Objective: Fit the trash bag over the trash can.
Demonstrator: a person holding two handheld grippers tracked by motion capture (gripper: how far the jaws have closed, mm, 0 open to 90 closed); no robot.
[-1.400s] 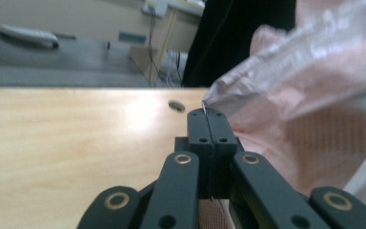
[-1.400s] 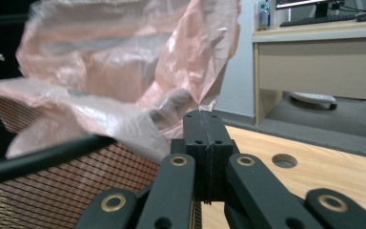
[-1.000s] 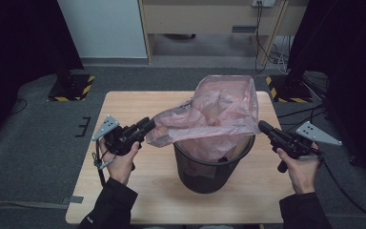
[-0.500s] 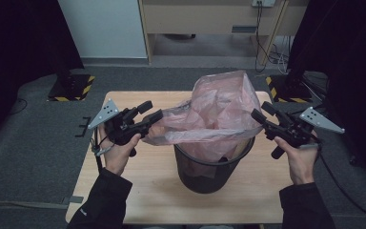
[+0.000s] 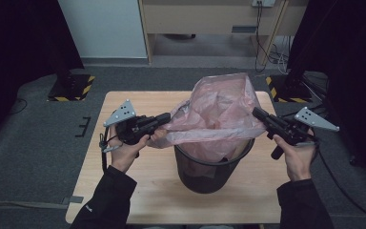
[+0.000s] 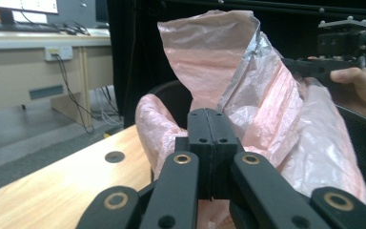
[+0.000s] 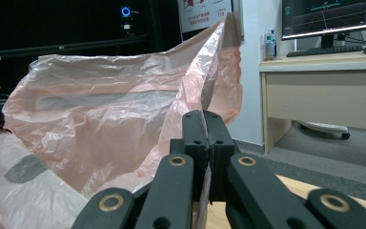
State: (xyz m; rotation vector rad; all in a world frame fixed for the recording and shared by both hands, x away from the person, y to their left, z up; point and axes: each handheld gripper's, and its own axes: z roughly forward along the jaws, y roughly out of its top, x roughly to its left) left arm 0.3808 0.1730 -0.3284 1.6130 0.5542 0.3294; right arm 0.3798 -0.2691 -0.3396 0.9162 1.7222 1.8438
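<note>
1. Lining the bin (image 5: 213, 164) with the pink bag (image 5: 217, 117) is partly done: the bag's lower part hangs inside the bin, while its mouth is stretched in the air above the rim, not yet folded over it.
2. At the bag's left edge, the left tool (image 5: 164, 118) has its jaws closed on a fold of film; its own view shows the jaws (image 6: 211, 143) pressed together with plastic bunched around them.
3. On the other side, the right tool (image 5: 259, 113) is likewise clamped on the bag's right edge, with a thin sheet caught between its closed jaws (image 7: 205, 143).
4. The bin stands near the front middle of the desk (image 5: 124, 171), between the two hands.
5. Left to do, as I judge it: spread the mouth wider, lower it, and pull the hem down over the rim all round.
6. Against the earlier frames, both tools sat lower and nearer the rim a second ago; each has since risen and drawn slightly outward. Half a second ago the jaws stood parted, and they have just closed on the film again. The bag, then slumped toward the left, now stands taller and more spread.
</note>
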